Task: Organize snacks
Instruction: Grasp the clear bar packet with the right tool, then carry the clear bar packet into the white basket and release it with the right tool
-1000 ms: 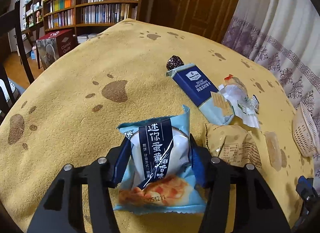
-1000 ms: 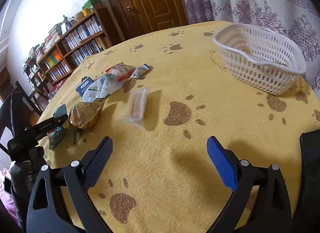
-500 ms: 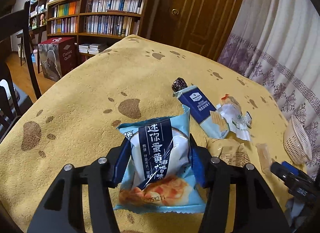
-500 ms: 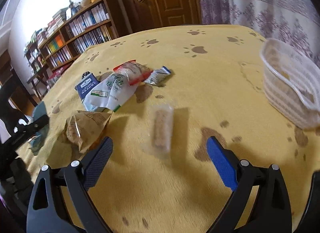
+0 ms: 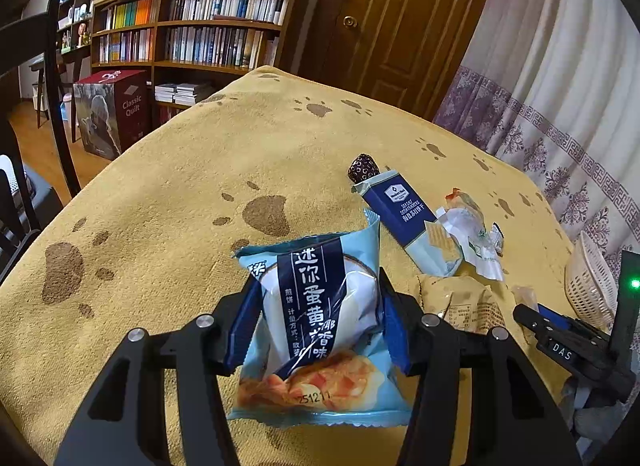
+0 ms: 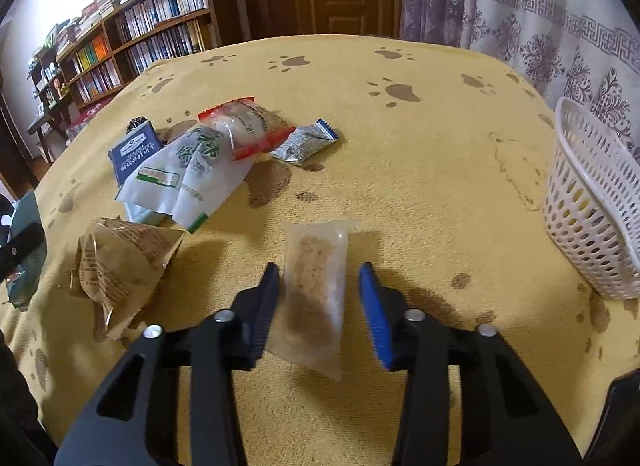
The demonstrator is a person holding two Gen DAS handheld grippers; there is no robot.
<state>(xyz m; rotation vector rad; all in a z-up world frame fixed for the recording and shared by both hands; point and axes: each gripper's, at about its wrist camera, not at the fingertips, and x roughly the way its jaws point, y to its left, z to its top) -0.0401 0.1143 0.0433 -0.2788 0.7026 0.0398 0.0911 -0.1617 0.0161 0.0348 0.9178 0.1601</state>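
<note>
Right gripper is closing around the clear-wrapped cracker bar. The bar lies flat on the paw-print tablecloth, lengthwise between the pads. There's still a gap on both sides, wider on the blue pad's side, so no grip yet.

To do it well, I'd keep the tips low on the cloth, centre on the bar, and pinch its body, not the loose film edge. That wrapper looks slippery.

Left gripper is clamped on the light-blue egg-yolk snack packet, held clear of the table.

The white basket sits ahead and right of the right tongs, well apart. The remaining snack pile is ahead-left.
</note>
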